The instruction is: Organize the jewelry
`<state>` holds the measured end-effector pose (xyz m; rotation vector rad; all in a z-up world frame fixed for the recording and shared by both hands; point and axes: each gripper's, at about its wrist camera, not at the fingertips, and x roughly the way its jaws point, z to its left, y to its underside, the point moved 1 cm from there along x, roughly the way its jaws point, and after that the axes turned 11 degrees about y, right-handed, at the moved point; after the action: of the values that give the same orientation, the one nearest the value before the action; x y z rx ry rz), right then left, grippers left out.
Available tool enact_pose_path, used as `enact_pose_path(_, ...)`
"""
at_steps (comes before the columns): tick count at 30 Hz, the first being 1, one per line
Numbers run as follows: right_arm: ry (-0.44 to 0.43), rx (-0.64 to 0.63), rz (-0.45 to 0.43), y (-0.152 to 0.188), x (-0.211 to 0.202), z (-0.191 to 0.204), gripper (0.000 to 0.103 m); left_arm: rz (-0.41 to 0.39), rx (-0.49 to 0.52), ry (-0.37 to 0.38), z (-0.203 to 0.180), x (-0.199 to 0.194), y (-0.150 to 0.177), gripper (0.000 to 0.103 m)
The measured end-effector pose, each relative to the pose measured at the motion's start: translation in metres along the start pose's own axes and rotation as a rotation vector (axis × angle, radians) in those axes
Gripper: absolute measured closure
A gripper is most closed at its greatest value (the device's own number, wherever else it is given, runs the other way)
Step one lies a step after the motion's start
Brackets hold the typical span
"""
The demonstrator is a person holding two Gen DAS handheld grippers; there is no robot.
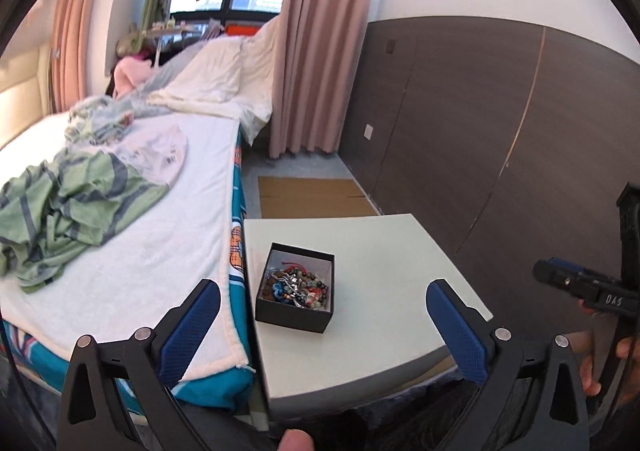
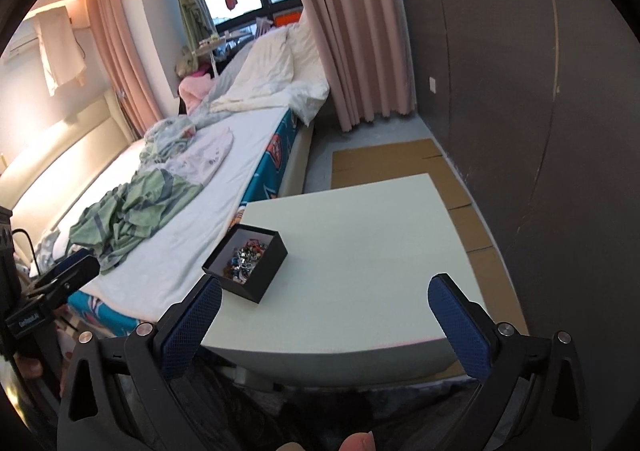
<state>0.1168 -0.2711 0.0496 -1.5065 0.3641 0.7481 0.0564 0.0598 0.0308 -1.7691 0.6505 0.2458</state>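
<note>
A small black box (image 1: 297, 313) stands open on a pale square table (image 1: 384, 271). It holds a tangle of bead bracelets and jewelry (image 1: 298, 287). My left gripper (image 1: 322, 301) is open and empty, held above the table's near edge with the box between its blue pads. In the right wrist view the box (image 2: 262, 279) sits near the table's left edge (image 2: 360, 251); the jewelry (image 2: 246, 255) shows inside. My right gripper (image 2: 324, 297) is open and empty, above the near part of the table, right of the box.
A bed (image 1: 132, 235) with rumpled clothes (image 1: 68, 207) runs along the table's left side. A dark wood wall panel (image 1: 500, 123) stands to the right. Cardboard sheets (image 1: 312, 195) lie on the floor beyond the table. The other gripper shows at the frame edge (image 1: 592, 287).
</note>
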Motion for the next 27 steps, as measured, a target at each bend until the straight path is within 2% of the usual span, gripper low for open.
enact_pose_path(16,-0.016,-0.018,-0.097,0.055,-0.053,0.004,0.0,-0.113,0.089,-0.064,-0.041,-0.074,0.032,0.0)
enact_pose_path(21,-0.013,-0.032,-0.112,0.07,-0.061,0.005,0.0,-0.133,0.104,-0.091,-0.046,-0.088,0.044,0.0)
enact_pose_path(27,0.015,-0.049,-0.163,0.082,-0.073,0.006,0.0,-0.141,0.107,-0.084,-0.05,-0.092,0.055,0.0)
